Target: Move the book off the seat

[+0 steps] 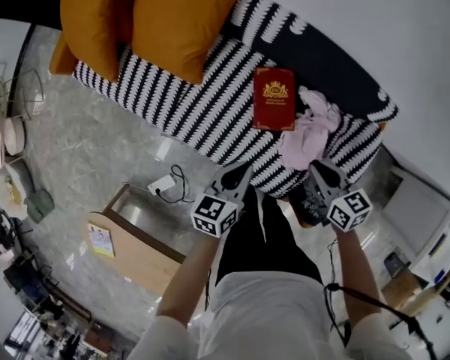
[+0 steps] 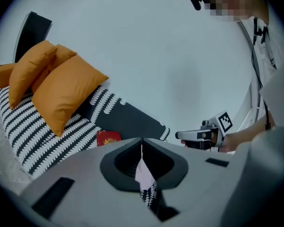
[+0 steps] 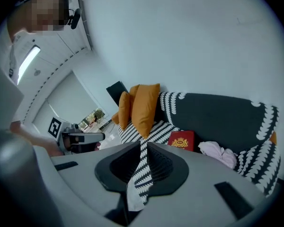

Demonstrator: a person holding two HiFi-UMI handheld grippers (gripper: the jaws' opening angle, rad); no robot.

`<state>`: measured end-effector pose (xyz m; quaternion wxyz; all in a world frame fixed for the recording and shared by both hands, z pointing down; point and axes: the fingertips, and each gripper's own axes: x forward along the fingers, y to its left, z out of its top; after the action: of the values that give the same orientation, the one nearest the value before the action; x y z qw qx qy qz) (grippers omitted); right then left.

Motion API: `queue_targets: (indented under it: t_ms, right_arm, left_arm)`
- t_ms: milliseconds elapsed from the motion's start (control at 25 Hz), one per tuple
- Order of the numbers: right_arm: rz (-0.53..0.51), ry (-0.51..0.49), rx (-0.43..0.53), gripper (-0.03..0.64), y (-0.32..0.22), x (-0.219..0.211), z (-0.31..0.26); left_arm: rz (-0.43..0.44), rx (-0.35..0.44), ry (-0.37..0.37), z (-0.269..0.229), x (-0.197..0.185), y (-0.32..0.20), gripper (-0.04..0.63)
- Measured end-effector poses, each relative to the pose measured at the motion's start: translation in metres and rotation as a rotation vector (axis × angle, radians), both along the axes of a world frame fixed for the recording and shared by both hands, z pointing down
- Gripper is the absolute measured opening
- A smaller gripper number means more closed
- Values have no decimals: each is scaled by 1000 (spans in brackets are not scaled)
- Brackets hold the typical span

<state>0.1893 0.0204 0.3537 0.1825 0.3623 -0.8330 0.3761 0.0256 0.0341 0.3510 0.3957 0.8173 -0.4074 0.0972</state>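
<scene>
A red book (image 1: 274,98) with a gold crest lies flat on the black-and-white striped sofa seat (image 1: 187,103), next to a crumpled pink cloth (image 1: 311,130). Both grippers hang in front of the sofa's front edge, short of the book. My left gripper (image 1: 243,170) is shut with nothing in it, and so is my right gripper (image 1: 318,169). In the left gripper view the book (image 2: 108,138) shows just beyond the shut jaws, with the right gripper (image 2: 199,135) off to the right. The right gripper view has the book (image 3: 182,140) and pink cloth (image 3: 220,153) ahead.
Orange cushions (image 1: 176,21) lean at the sofa's left end. A low wooden side table (image 1: 139,250) stands on the marble floor to my left, with a white plug and cable (image 1: 163,185) beside it. Shelves and clutter line the far left edge.
</scene>
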Motion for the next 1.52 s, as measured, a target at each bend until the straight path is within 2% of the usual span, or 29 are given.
queue_targets:
  t_ms: [280, 600, 960, 1200, 1320, 1520]
  right_arm:
    - [36, -9, -50, 89, -16, 2, 83]
    - [50, 15, -108, 129, -33, 4, 177]
    - [85, 72, -160, 170, -50, 12, 245]
    - [99, 112, -191, 215, -73, 0, 284]
    - [116, 132, -208, 230, -82, 11, 297]
    - [85, 137, -273, 281, -78, 19, 328]
  left_arm:
    - [-35, -75, 31, 85, 5, -11, 20]
    - [-89, -162, 15, 178, 6, -28, 62]
    - [-82, -253, -28, 260, 23, -43, 96]
    - [-61, -298, -6, 297, 8, -66, 152]
    - [-37, -319, 15, 308, 20, -74, 188]
    - [-2, -357, 24, 334, 45, -77, 270]
